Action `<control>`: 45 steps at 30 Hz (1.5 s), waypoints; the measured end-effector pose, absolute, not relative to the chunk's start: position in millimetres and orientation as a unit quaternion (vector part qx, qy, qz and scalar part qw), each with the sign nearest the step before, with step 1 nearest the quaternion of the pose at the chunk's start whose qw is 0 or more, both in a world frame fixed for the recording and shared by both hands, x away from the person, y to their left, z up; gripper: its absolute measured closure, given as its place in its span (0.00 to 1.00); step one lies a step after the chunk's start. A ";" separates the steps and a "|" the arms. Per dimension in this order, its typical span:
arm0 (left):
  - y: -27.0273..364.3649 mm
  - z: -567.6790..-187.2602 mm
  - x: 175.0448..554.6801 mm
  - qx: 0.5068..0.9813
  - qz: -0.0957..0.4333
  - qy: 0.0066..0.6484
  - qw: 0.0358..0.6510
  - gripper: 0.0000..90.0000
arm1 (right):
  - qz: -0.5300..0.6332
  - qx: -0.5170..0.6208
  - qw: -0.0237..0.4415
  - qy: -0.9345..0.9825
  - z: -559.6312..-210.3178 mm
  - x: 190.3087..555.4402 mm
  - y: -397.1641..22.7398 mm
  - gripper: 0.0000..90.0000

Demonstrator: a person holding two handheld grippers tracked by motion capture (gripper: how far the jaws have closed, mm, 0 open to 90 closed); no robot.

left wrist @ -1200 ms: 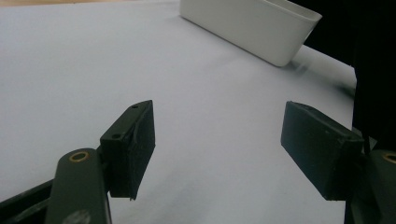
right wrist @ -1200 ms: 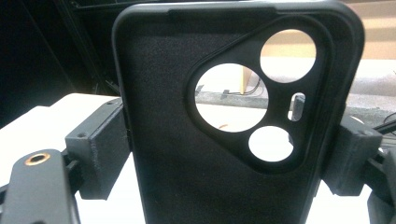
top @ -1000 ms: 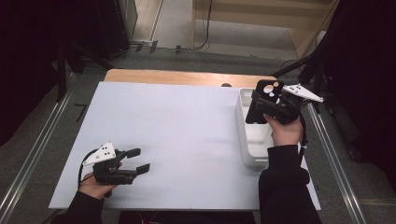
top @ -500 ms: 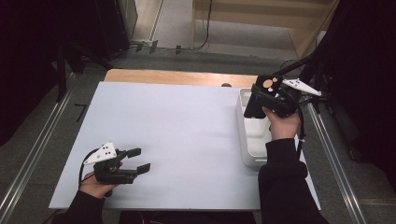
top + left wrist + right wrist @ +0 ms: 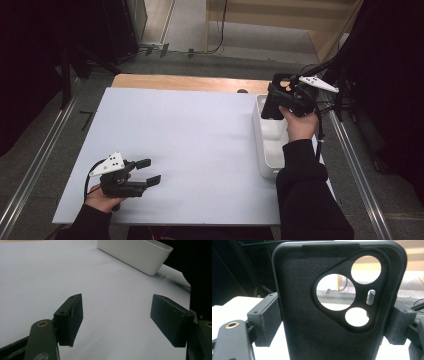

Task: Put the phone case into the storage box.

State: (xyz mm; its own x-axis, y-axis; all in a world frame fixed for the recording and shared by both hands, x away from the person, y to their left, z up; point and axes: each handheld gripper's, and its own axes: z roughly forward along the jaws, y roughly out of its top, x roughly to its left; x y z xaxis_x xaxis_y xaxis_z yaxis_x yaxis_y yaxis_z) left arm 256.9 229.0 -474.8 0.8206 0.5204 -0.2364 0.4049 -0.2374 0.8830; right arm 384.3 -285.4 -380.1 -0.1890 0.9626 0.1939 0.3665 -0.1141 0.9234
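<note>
A black phone case [image 5: 312, 340] with round camera cut-outs stands upright between the pads of my right gripper [image 5: 333, 323], which is shut on its two long sides. In the high view that right gripper [image 5: 280, 95] holds the phone case [image 5: 270, 107] in the air over the far end of a white bin [image 5: 265, 150]. My left gripper [image 5: 151, 171] rests low over the white table sheet near the front left, open. In the left gripper view nothing lies between the spread pads of the left gripper [image 5: 120, 320].
The long white bin [image 5: 135, 255] lies along the right edge of the white sheet [image 5: 200, 130]. A wooden table strip [image 5: 190, 82] runs behind the sheet. Metal rails [image 5: 35, 165] flank the table, and cables trail at the far right.
My right gripper has carried the phone case a little farther away, toward the far end of the bin. The left gripper has stayed where it was.
</note>
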 end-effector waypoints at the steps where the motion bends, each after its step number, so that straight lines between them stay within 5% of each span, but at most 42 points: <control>1: 228.7 -474.8 256.7 0.784 0.052 0.295 0.543 0.29 | 0.492 0.560 0.304 0.594 -379.5 385.8 -285.2 0.16; 45: 227.5 -475.5 258.0 0.789 0.049 0.289 0.541 0.29 | 0.465 0.592 0.303 0.584 -404.1 459.5 -293.2 0.16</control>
State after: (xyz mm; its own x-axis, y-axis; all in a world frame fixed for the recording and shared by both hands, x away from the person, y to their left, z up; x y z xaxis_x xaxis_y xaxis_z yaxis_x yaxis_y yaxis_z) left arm 258.0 227.5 -475.5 0.8283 0.5083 -0.2358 0.4033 -0.2486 0.8807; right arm 459.5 -293.2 -404.1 -0.1165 0.9735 0.1967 0.4096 -0.1334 0.9025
